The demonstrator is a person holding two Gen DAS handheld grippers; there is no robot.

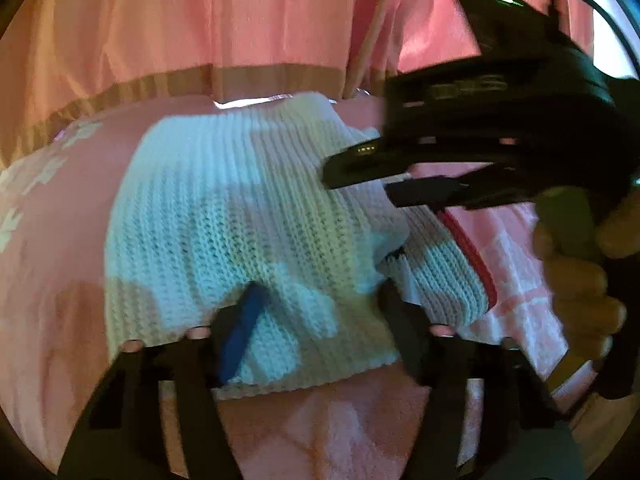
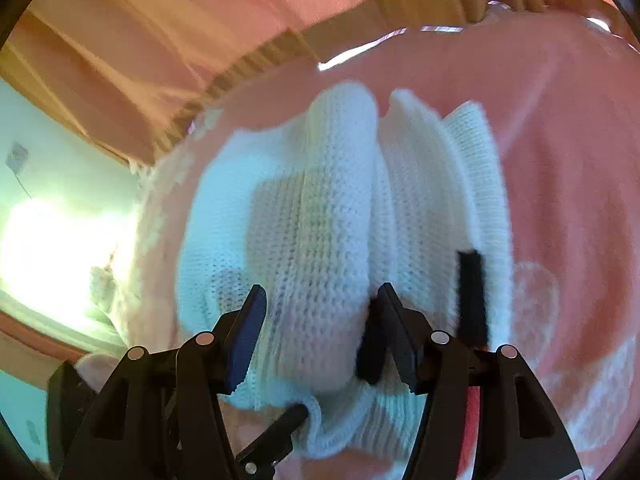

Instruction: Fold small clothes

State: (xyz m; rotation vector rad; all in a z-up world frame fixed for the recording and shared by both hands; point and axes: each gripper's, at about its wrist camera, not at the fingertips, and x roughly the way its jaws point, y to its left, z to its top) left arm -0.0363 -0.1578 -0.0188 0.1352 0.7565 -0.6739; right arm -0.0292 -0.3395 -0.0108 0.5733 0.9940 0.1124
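A white knit garment point(image 1: 248, 220) with a red trim lies partly folded on a pink blanket point(image 1: 52, 248). My left gripper point(image 1: 320, 300) is open over the garment's near edge, one finger on each side of a raised fold. My right gripper point(image 1: 360, 178) reaches in from the right above the garment's right side. In the right wrist view the right gripper point(image 2: 320, 320) is open, its fingers either side of a bunched ridge of the knit garment point(image 2: 320, 208). The left gripper's black fingers show low in that view point(image 2: 276, 428), touching the garment's hem.
Pink curtains point(image 1: 240, 20) with a tan band hang behind the bed. The blanket has white flower patterns point(image 2: 536, 312). A bright window or wall point(image 2: 52, 240) lies to the left in the right wrist view. A hand point(image 1: 576, 272) holds the right gripper.
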